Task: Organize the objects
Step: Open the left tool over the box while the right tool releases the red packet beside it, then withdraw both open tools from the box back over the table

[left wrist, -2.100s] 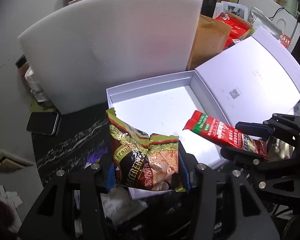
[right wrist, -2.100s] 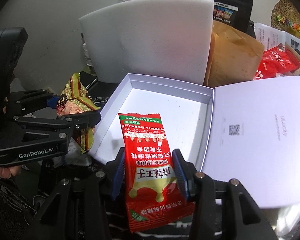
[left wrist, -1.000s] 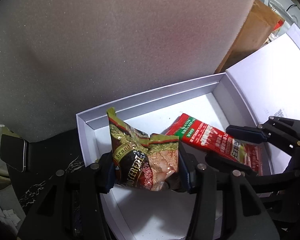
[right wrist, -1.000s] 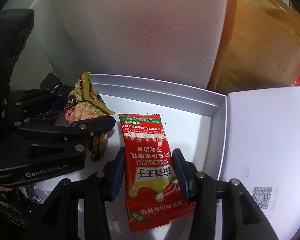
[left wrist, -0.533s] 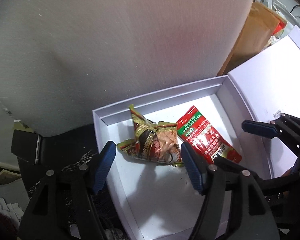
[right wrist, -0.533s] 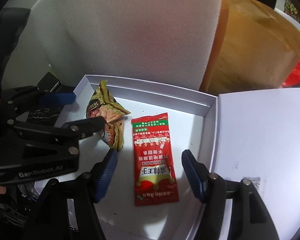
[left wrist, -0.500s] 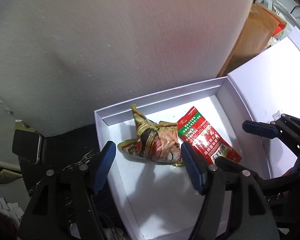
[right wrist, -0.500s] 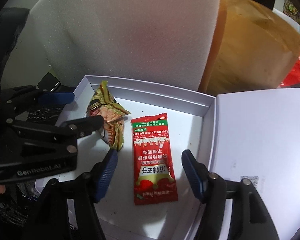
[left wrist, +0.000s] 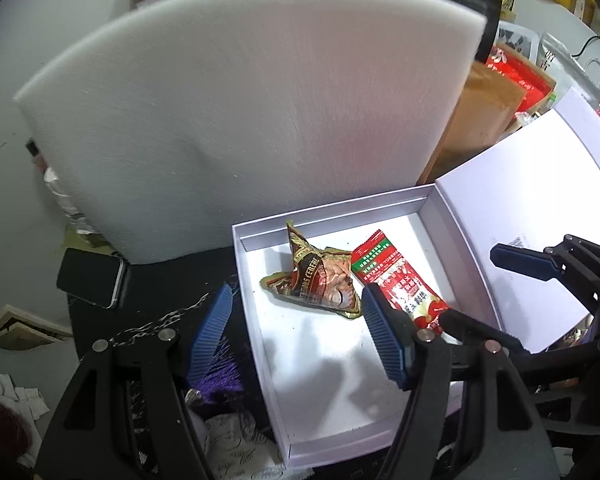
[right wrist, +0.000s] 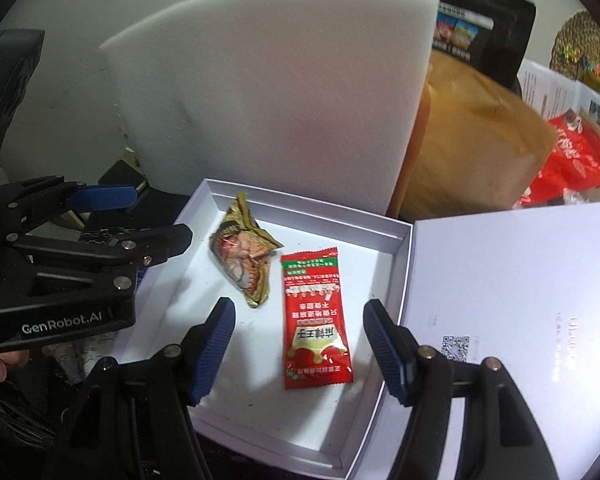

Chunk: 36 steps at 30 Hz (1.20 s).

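A shallow white box (left wrist: 260,248) (right wrist: 396,236) lies open on the dark table. Inside it, side by side, rest a crumpled green-and-gold snack packet (left wrist: 316,280) (right wrist: 244,256) and a flat red sachet (left wrist: 400,284) (right wrist: 314,320). My left gripper (left wrist: 300,324) (right wrist: 140,216) hangs open above the box's left part, nothing between its blue pads. My right gripper (right wrist: 296,336) (left wrist: 480,284) is open too, raised over the red sachet without touching it.
A big white foam slab (left wrist: 240,112) (right wrist: 284,92) stands right behind the box. The box's white lid (left wrist: 540,200) (right wrist: 520,300) lies to the right. A brown paper bag (right wrist: 468,152) and red packets (right wrist: 572,164) sit behind it. A black phone (left wrist: 90,276) lies at left.
Both grippers let go: the snack packet and the red sachet now lie in the box. Both grippers opened, then rose and drew back from the box.
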Tool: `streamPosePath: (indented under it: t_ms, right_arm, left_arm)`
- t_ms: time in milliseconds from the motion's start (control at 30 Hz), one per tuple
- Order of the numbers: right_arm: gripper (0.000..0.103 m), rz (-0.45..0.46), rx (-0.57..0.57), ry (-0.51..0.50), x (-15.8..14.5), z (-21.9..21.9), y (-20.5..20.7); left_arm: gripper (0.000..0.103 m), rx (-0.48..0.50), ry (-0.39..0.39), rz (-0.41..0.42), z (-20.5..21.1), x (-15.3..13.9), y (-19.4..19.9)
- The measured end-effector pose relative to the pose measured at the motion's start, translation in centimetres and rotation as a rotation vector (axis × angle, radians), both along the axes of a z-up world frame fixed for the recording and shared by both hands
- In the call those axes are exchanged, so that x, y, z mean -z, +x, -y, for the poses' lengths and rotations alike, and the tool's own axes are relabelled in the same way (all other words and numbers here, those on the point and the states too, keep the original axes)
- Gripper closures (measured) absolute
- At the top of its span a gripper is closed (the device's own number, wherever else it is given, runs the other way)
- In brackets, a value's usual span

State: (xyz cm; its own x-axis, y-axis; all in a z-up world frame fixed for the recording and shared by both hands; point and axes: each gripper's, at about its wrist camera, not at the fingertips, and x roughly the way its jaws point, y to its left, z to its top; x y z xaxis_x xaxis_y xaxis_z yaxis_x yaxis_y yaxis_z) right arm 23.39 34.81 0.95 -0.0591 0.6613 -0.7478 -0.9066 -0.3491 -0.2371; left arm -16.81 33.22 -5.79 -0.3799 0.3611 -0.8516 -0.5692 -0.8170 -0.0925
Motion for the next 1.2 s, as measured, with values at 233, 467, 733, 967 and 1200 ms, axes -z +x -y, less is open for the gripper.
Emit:
streamPosePath:
  t_ms: [233,467,733,967,1200]
  right_arm:
    - [0.036,0.001,-0.009,0.040,-2.7,1.8,-1.4]
    - [0.036,0.004,-0.029,0.077,-4.3,4.9,-2.6]
    - [0.036,0.021,-0.052,0.114,-5.7,8.8,-3.8]
    - [0.036,0.025,-0.055,0.125,-5.1,12.0,-5.2]
    - [0.036,0.021,-0.062,0.124,-4.1,14.9,-6.7]
  left_arm:
    - [0.037,-0.029,0.018,-0.037,2.3,-3.8,1.8]
    - [0.037,-0.061,0.039,-0.067,4.9,-7.3,4.3]
    - [0.037,-0.098,0.060,-0.078,7.6,-9.1,7.5]
    - [0.037,-0.097,0.082,-0.086,10.3,-9.6,10.6]
    - [0.037,-0.116,0.070,-0.083,13.5,-9.6,13.6]
